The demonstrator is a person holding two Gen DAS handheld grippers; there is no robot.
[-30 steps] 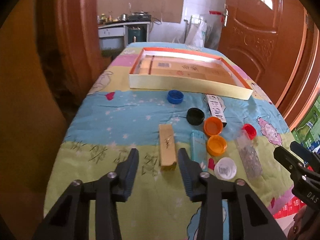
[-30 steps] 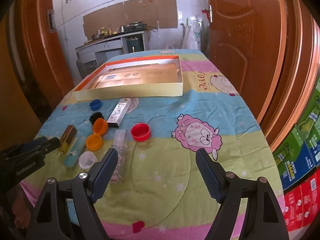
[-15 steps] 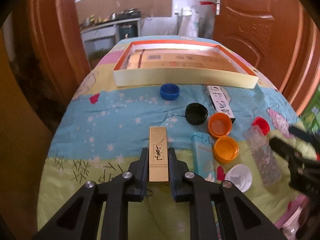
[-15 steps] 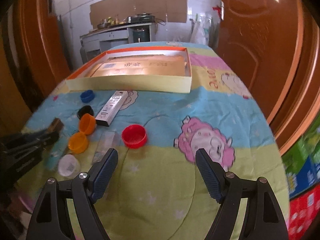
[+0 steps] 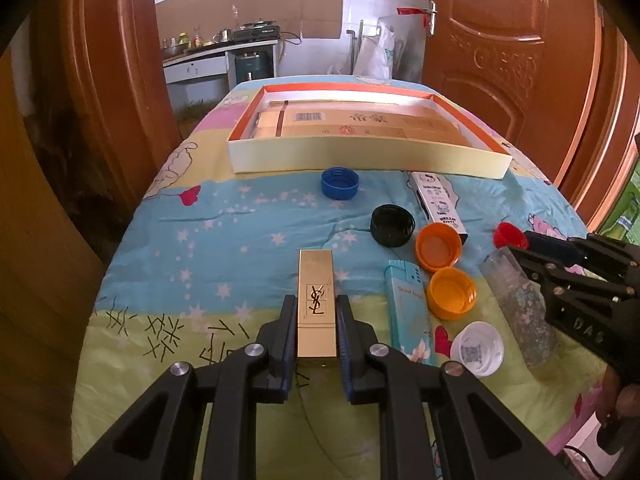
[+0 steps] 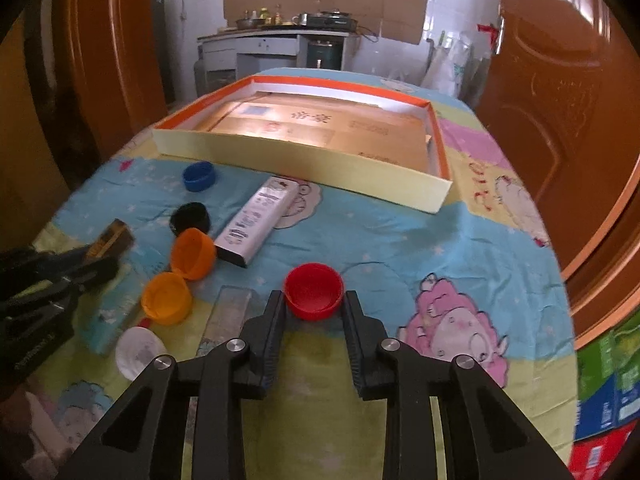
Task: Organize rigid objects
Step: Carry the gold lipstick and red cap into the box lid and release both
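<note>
Gold lipstick case point(image 5: 315, 304) pinched lengthwise by left gripper point(image 5: 316, 320), likely for carrying to tray point(image 5: 368, 158). Red cap point(image 6: 314, 290) on cloth, bracketed by right gripper point(image 6: 314, 312); contact cannot be told.

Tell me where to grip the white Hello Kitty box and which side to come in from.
Grip the white Hello Kitty box across its narrow width, near the middle of its length, coming down from above. It lies flat and long on the cloth, so only the two long sides give parallel faces. Its near end sits close to an orange cap, so the middle or far half probably offers more finger room.
</note>
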